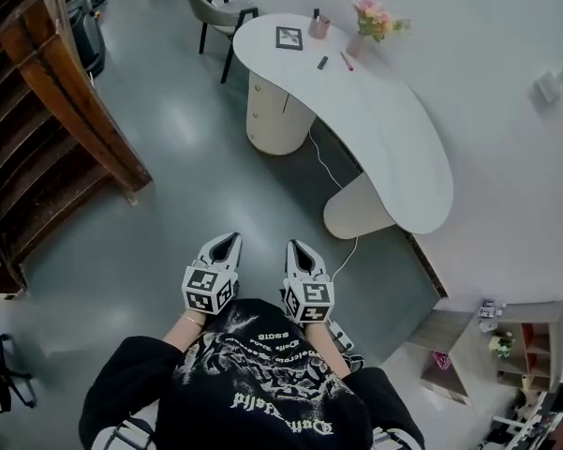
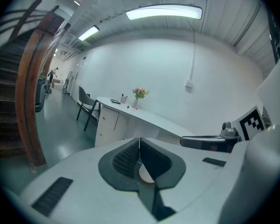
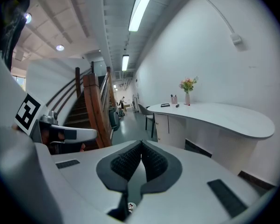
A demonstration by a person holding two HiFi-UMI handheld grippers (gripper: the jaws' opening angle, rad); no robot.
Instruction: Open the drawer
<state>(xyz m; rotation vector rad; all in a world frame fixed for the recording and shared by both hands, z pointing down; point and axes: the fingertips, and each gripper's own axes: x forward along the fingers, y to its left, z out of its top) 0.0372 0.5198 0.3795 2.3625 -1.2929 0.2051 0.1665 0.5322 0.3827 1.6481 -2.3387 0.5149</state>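
Drawer (image 2: 107,119), seemingly flat white, curved desk (image 1: 393,129)

A chair (image 1: 220,9) stands opposite a wooden staircase (image 1: 66,92).

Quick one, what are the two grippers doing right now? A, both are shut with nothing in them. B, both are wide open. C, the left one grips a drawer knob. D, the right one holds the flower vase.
A: the left gripper and the right gripper each show their jaws closed together with nothing between them, and both are well short of the drawer cabinet under the white desk.
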